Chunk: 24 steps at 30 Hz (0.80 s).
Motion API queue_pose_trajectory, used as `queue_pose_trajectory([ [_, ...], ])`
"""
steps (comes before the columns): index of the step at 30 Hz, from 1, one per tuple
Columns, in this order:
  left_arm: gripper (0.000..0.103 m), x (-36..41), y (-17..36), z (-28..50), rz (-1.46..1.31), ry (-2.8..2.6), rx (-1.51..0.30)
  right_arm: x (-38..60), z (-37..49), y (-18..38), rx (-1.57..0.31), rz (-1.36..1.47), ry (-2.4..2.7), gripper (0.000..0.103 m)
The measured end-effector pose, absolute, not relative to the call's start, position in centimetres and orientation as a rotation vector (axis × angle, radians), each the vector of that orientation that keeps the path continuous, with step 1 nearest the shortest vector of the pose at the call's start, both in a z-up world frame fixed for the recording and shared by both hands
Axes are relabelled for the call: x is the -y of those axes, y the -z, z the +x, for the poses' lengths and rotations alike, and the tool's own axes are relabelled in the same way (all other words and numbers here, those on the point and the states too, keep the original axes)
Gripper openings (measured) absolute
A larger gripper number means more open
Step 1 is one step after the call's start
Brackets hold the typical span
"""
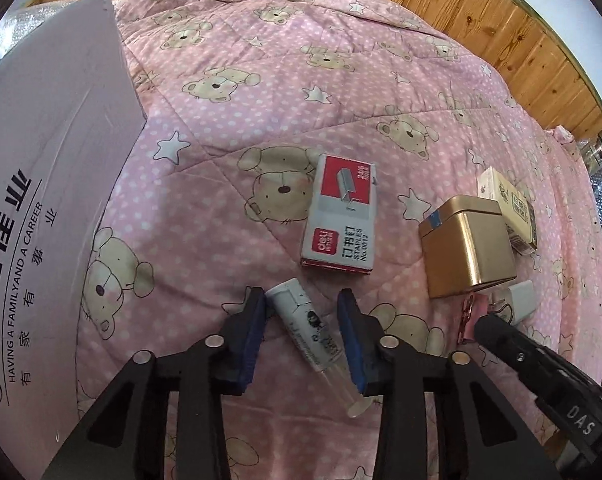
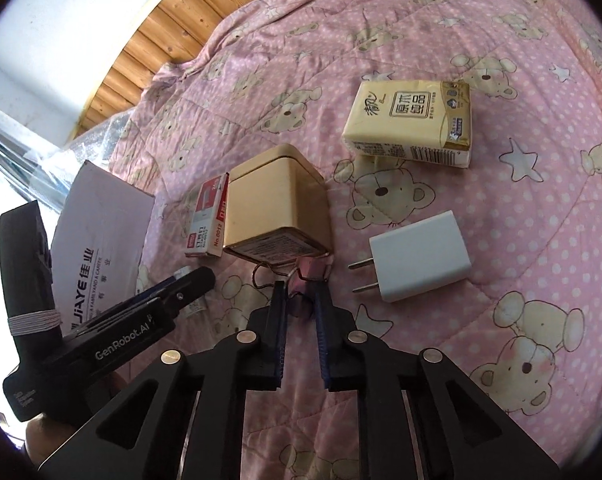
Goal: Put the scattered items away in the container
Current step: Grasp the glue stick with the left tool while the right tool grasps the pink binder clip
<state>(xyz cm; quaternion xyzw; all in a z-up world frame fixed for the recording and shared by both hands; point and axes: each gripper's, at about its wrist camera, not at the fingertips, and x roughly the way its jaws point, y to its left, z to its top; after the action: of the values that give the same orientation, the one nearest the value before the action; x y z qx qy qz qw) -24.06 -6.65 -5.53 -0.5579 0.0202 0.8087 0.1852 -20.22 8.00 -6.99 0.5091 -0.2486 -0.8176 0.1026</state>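
Note:
A white tube with a clear cap [image 1: 309, 334] lies on the pink bear quilt [image 1: 261, 80] between the fingers of my left gripper [image 1: 303, 312], which is open around it. The left pad is right against the tube; the right pad stands apart. My right gripper [image 2: 300, 296] is shut on a pink binder clip [image 2: 313, 270] just in front of a gold tin [image 2: 279, 204]. The container, a pale cardboard box printed JIAYE [image 1: 53, 200], stands at the left. A staples box [image 1: 341, 216], a tissue pack [image 2: 411, 124] and a white plug charger [image 2: 419, 256] lie on the quilt.
A wooden wall panel [image 1: 521, 40] runs behind the bed. Bubble wrap [image 2: 101, 136] lies beyond the quilt's edge near the box. The two grippers work close together, the right one [image 1: 489, 324] just right of the left fingers.

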Motion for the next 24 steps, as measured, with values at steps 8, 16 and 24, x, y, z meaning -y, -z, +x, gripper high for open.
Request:
queue_pose_trajectory([
  [8,0.019,5.8,4.8,-22.3,-1.460,-2.257,-0.134,-9.0,-19.1,6.3,0.837,1.456,2.393,0.018],
  [16,0.019,6.3,2.2,-20.6,-1.391,-2.246,-0.079,-8.5,-17.3,3.7,0.823,1.404,2.420,0.018],
  [24,0.019,7.6,-0.6,-18.9,-1.320,-2.264,-0.031,-7.4,-14.9,1.5,0.799,1.372,2.447,0.018],
])
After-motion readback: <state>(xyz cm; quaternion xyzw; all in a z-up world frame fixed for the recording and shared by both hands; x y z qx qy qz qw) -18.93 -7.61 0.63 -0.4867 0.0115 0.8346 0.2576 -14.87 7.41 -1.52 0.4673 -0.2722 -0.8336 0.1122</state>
